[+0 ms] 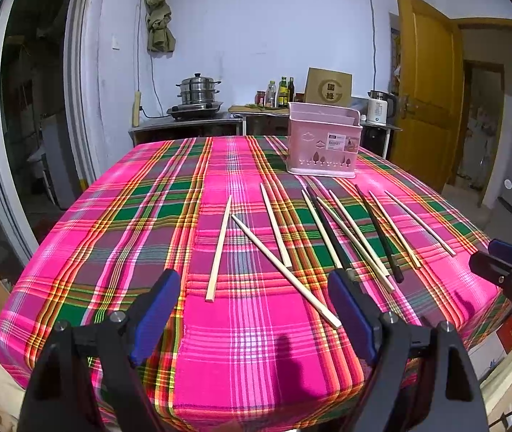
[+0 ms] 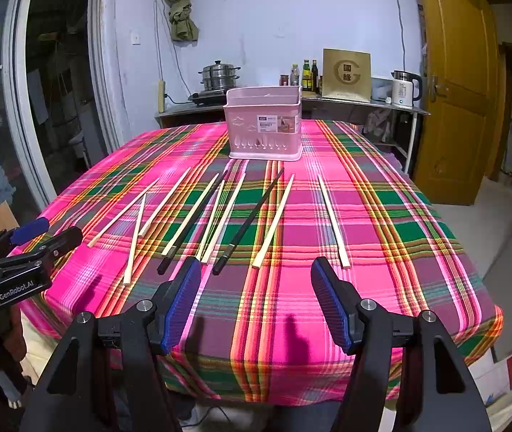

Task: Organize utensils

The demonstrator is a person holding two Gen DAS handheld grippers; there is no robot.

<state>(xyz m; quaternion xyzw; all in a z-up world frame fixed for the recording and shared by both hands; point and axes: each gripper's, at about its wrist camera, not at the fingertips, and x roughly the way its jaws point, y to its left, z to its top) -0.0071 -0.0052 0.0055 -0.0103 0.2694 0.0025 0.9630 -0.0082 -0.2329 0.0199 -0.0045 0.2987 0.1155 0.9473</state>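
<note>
Plaid tablecloth [image 1: 119,223] bears scattered chopsticks [image 2: 270,219]; both tongs [image 1: 254,288] [image 2: 254,273] hover spread, seemingly empty.

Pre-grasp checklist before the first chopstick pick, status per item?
1. Left gripper open and empty: ok.
2. Right gripper open and empty: ok.
3. Pink basket upright at the far end of the table, top unobstructed: ok.
4. Chopsticks all on the cloth, none in the basket yet: cannot tell for the basket's inside, which is hidden.
5. Rightmost wooden chopstick lies apart from the others, clean single grasp: ok.
6. Black chopstick separated from neighbours: not ok, it lies against a wooden one.
</note>
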